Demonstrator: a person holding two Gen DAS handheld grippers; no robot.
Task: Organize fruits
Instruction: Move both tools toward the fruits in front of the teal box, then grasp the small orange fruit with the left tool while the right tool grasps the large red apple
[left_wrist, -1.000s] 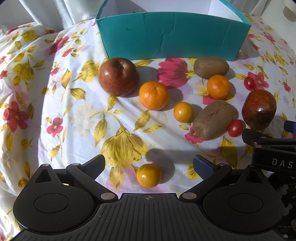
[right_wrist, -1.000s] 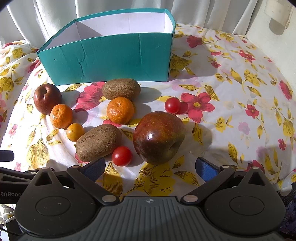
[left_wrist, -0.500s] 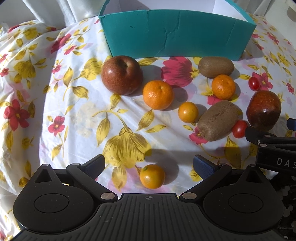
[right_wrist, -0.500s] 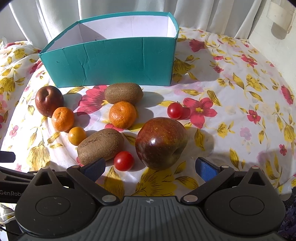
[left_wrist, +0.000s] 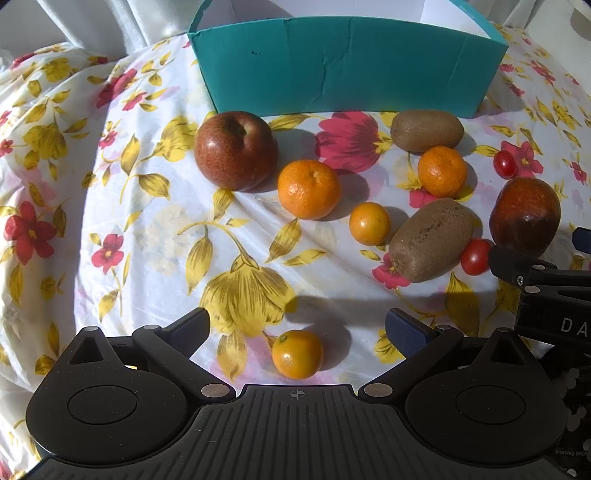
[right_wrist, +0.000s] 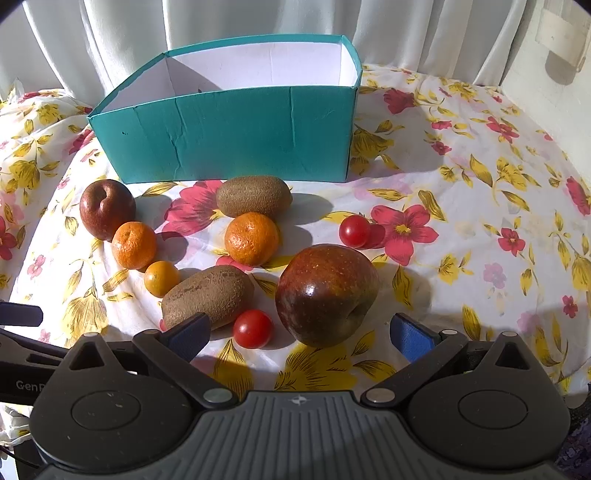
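A: Fruits lay loose on the floral cloth, before the teal box; none boxed.

B: Change?

A: Both views had drawn closer. Left gripper, jaws apart, framed the small glossy orange; right gripper, also apart and empty, faced the smooth dark apple, beside a fuzzy oval kiwi.

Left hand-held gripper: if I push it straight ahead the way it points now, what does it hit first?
Most likely the small orange citrus fruit lying between the open fingers of the left hand-held gripper; the bigger round tangerine sits farther along, though depth is uncertain.
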